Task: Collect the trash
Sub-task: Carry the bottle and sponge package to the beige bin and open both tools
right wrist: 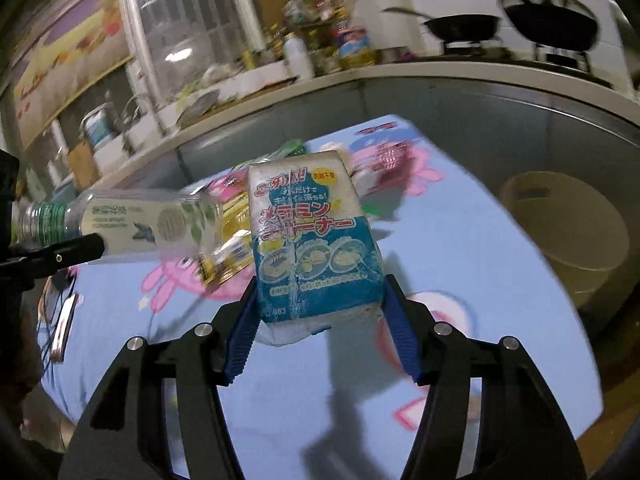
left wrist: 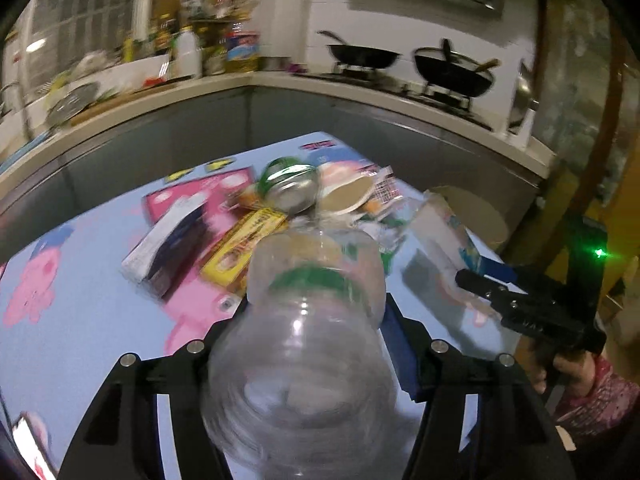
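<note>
Two grippers each carry a piece of trash above the blue cartoon-print tablecloth point(left wrist: 92, 320); on the left, the left gripper point(left wrist: 316, 316) is clamped on a clear plastic bottle point(left wrist: 308, 320) with a green label band, its base filling the lower middle of the left wrist view and its neck pointing away toward the pile; in the right wrist view the same bottle lies nearly level at the left edge, held clear of the cloth; beyond it on the cloth sit a white-and-navy box point(left wrist: 168, 248), a yellow packet point(left wrist: 244, 248), a dented green can point(left wrist: 292, 188) and a paper cup point(left wrist: 352, 196) lying on its side, bunched together and touching; to the right, the right gripper point(right wrist: 320, 312) squeezes a blue-and-white packet point(right wrist: 316, 240) printed with Japanese text, its blue pads point(right wrist: 244, 332) pressing on the lower sides, the packet raised off the cloth and tilted away; farther right, off the table edge and lower down, stands a pale round bin point(right wrist: 568, 232); behind everything runs the kitchen counter point(left wrist: 360, 88) with two dark woks point(left wrist: 452, 68); motion blur softens finer detail.
</note>
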